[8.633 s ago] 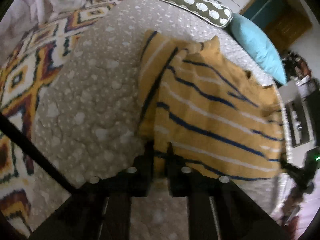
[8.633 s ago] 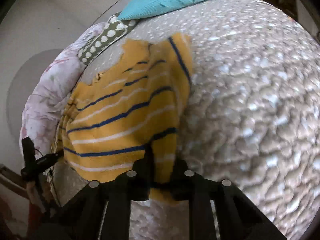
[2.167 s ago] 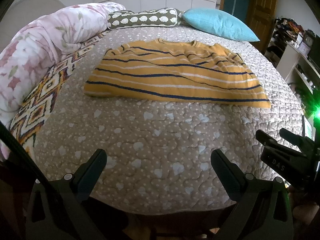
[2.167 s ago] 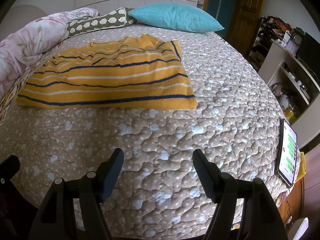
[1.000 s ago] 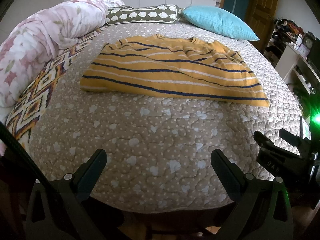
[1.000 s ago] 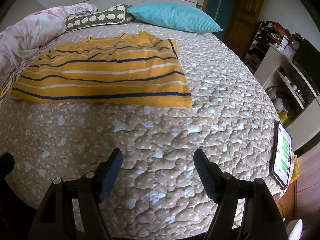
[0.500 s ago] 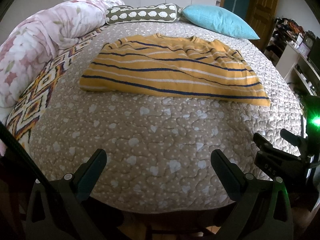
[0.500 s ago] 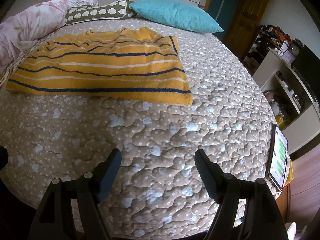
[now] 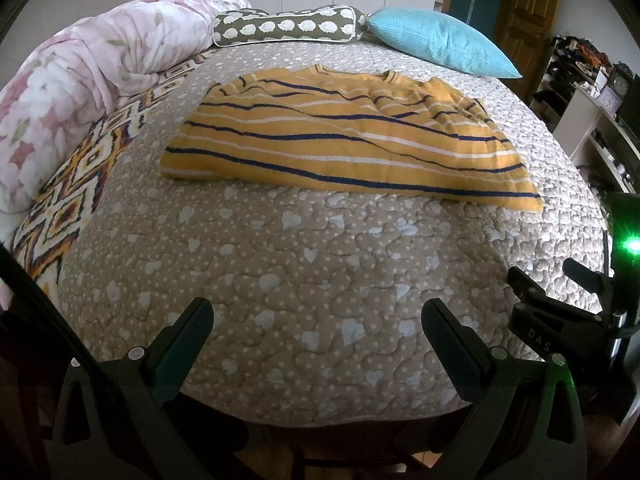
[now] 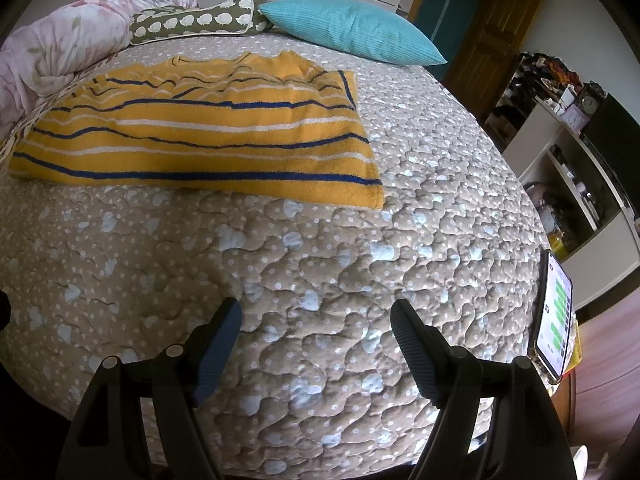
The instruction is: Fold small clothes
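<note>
A yellow sweater (image 9: 340, 140) with navy and white stripes lies folded in a wide flat band across the far half of the bed; it also shows in the right wrist view (image 10: 200, 128). My left gripper (image 9: 318, 320) is open and empty over the bed's near edge, well short of the sweater. My right gripper (image 10: 316, 322) is open and empty, also near the front edge. The right gripper shows in the left wrist view (image 9: 560, 300) at the right, with a green light.
The bed has a beige quilted cover (image 9: 300, 260). A floral duvet (image 9: 80, 80) and patterned blanket (image 9: 80, 188) lie at the left. An olive bolster (image 9: 284, 26) and a teal pillow (image 9: 440, 46) lie at the head. A phone (image 10: 554, 312) and shelves (image 10: 568, 168) stand at the right.
Since 8.6 s ago both grippers let go of the sweater, opened and drew back to the bed's front edge. Over the last second both views shifted only slightly.
</note>
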Demonstrator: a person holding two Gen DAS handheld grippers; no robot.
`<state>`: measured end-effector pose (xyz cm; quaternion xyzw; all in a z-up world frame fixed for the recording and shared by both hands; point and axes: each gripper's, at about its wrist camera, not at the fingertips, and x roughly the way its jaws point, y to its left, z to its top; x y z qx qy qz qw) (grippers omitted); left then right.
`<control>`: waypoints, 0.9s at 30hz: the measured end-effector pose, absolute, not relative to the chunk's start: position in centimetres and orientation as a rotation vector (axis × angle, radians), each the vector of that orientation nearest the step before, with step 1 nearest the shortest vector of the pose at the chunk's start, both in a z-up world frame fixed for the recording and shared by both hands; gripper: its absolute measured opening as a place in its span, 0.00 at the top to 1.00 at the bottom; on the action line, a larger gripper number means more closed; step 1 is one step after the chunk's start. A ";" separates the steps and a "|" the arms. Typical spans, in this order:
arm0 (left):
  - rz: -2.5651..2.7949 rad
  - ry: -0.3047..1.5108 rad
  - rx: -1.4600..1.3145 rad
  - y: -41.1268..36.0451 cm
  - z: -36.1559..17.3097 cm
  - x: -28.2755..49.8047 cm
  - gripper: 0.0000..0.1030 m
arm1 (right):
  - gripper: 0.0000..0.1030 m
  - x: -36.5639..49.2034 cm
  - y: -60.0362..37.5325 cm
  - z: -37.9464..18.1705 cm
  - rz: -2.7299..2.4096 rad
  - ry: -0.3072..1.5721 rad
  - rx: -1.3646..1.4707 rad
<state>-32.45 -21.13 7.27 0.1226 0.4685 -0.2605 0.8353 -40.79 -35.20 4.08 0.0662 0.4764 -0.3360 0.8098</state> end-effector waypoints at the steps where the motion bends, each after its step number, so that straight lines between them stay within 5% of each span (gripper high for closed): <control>1: -0.551 0.993 0.260 -21.1 7.3 -32.4 0.00 | 0.21 -40.8 -35.2 4.0 -0.718 1.019 0.142; 27: -0.549 1.007 0.265 -21.0 6.8 -32.4 0.00 | 0.19 -40.9 -35.4 3.8 -0.720 1.020 0.146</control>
